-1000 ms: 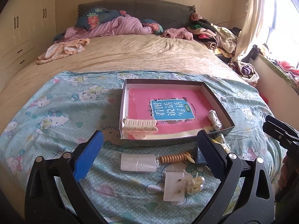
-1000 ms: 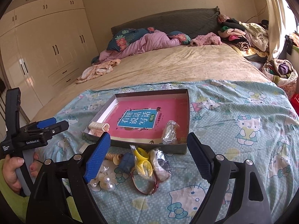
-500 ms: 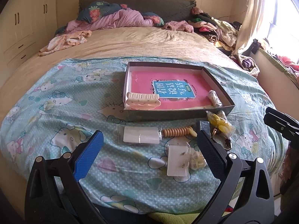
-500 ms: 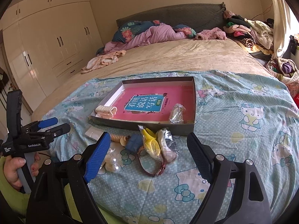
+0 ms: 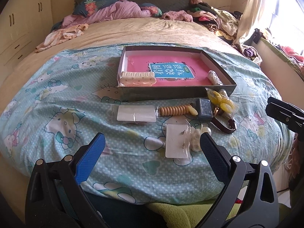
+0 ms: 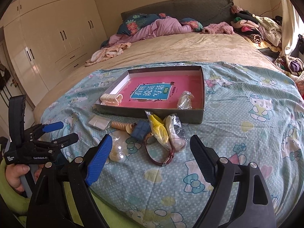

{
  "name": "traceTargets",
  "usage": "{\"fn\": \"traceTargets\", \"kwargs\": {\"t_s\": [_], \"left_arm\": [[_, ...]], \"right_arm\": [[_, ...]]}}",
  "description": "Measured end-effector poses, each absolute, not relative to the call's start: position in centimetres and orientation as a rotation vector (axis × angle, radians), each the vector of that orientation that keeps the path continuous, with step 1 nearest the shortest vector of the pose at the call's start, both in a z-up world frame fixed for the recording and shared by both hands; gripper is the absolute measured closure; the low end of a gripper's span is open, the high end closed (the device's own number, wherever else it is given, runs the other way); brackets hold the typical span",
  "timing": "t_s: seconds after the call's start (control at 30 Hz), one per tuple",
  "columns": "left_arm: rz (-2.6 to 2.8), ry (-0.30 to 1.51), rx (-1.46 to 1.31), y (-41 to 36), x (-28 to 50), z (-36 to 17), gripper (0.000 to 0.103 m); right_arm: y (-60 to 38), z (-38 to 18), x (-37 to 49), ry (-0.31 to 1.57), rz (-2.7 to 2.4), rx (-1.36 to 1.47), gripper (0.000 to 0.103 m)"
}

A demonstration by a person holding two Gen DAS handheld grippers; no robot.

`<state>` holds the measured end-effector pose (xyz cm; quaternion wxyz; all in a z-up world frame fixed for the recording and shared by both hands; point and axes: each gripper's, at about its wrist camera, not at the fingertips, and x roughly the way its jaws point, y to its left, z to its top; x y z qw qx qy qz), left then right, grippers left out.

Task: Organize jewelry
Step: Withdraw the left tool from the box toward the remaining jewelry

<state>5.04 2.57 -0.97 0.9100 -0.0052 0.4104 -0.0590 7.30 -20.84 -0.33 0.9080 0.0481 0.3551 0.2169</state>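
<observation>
above the bed edge, left gripper [image 5: 150,150] & right gripper [image 6: 150,152] both hang released, nr what looks like bagged jewelry [image 6: 167,133].

one box [image 5: 176,92], one pink book [image 5: 167,70], one cream hair clip [image 5: 137,78], one wooden bracelet [image 5: 174,110], one blue case [image 5: 204,108], two grippers

– What's on the bed [image 5: 133,30]?
– A cartoon-print blanket [image 5: 57,102] bearing a shallow box [image 5: 171,93]; before it a clear packet [image 5: 135,113], wooden beads [image 5: 175,110], blue block [image 5: 204,108], yellow clips [image 5: 221,99], strap [image 5: 224,126], card [image 5: 175,142]
</observation>
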Motion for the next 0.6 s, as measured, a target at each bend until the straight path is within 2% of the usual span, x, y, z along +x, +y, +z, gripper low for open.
{"fn": "traceTargets", "kwargs": {"t_s": [0.5,0.57,0.6], "left_arm": [[-0.154,0.909,-0.001,1.6,4.9,-3.6,0.010],[-0.161,0.914,-0.003,1.5,5.0,-3.9,0.013],[-0.166,0.920,-0.004,1.4,5.0,-4.0,0.019]], "right_arm": [[-19.8,-3.6,7.2,0.815,0.465,0.085,0.020],[-19.7,-4.0,7.4,0.827,0.464,0.085,0.020],[-19.6,-4.4,7.6,0.837,0.466,0.086,0.020]]}}
